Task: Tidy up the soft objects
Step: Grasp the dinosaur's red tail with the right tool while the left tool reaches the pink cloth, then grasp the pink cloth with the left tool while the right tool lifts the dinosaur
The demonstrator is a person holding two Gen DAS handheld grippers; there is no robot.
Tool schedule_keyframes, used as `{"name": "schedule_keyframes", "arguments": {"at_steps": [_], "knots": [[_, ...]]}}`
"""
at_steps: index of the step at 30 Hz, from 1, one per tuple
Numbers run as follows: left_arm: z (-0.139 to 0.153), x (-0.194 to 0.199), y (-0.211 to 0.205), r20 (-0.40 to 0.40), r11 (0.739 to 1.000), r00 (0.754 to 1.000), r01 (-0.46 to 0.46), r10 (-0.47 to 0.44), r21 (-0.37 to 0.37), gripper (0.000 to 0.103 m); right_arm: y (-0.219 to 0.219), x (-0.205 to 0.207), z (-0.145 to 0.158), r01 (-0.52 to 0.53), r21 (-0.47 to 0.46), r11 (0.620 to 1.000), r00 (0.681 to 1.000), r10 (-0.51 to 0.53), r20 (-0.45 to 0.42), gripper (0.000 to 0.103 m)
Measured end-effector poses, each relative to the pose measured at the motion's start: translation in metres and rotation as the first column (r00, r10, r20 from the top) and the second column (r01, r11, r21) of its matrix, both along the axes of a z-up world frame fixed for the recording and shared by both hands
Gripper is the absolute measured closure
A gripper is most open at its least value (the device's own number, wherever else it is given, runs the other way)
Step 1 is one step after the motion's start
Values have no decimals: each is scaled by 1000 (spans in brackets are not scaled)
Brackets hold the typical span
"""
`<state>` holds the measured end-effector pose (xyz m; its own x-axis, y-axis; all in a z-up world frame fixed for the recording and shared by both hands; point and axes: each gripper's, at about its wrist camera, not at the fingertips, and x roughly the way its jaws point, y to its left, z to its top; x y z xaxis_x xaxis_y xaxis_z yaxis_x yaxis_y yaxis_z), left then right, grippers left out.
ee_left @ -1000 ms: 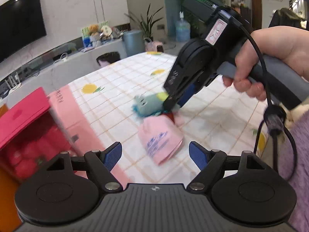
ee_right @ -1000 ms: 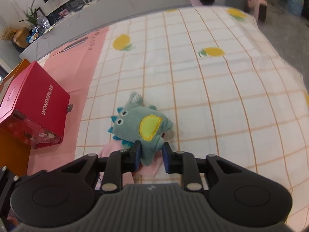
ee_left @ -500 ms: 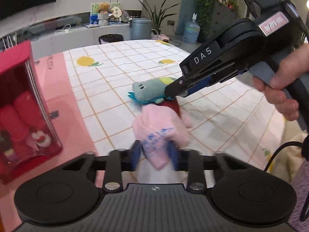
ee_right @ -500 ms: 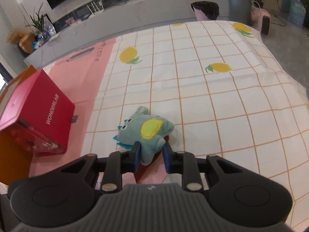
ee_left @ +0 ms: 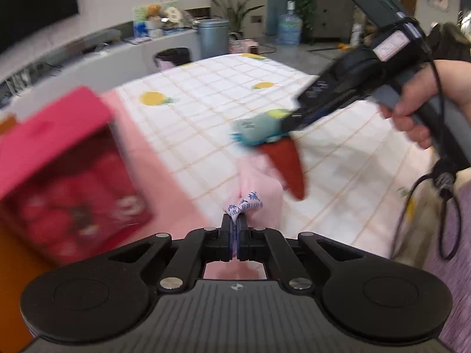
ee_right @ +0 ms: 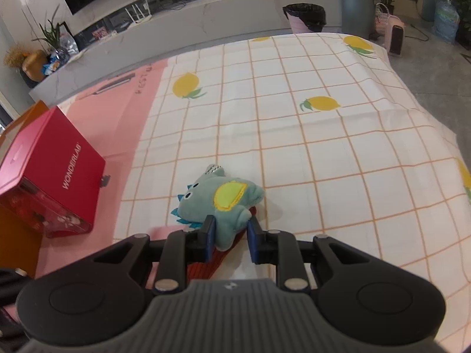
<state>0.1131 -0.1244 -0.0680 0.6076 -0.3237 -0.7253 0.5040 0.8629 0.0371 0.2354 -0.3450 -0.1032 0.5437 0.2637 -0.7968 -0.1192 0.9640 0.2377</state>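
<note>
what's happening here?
A person works two handheld grippers over a checked tablecloth. The right gripper is shut on a teal plush dinosaur; the left gripper is shut on a pink cloth. A red fabric piece hangs under the dinosaur. A red box sits at the left.

Soft, even indoor light, bright, with only faint shadows on the tabletop (ee_right: 323, 153). The left wrist view is motion-smeared: the red box (ee_left: 67, 173) and plush (ee_left: 259, 128) are blurred. The right wrist view is sharp. Both bend strongly at the edges, with dark corners.
</note>
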Motion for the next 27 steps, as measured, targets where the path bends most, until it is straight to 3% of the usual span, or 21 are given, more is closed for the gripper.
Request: {"name": "schedule_keyframes", "arguments": {"at_steps": [5,7,10,12,15,17,18,20,22,25,27], "knots": [[7,7,35,-24,979,978,-205,205,-6,101,0,-6,0,22,-53,998,1000,-22,-13,77],[3,10,38,-46,978,979,-202,200,-41,101,-1,-6,-2,48,-39,998,997,-50,-51,57],[-4,10,26,-40,987,987,-155,154,-36,98,2,-5,-5,79,23,997,993,-77,-95,44],[-8,8,13,-20,993,993,-114,114,12,95,9,-1,-8,108,25,994,988,-105,-115,40],[-15,12,-3,-2,995,997,-79,79,68,93,26,3,-15,100,-52,994,987,-105,-125,37],[-20,18,-10,-6,993,995,-95,96,76,83,40,3,-18,58,-124,991,992,-71,-103,38],[-22,22,-12,-16,992,995,-101,102,78,79,47,2,-20,34,-173,984,995,-50,-89,44],[-27,29,-16,-36,990,993,-106,110,90,58,55,-2,-22,-1,-252,968,998,-13,-54,51],[-30,31,-18,-19,991,994,-105,107,82,47,55,-3,-21,-20,-240,971,998,7,-55,60],[-31,33,-18,-15,993,995,-101,103,65,46,51,-3,-21,-28,-230,973,998,16,-57,63],[-30,34,-15,-27,994,994,-107,108,34,65,48,-3,-20,-37,-229,973,998,24,-56,65]]}}
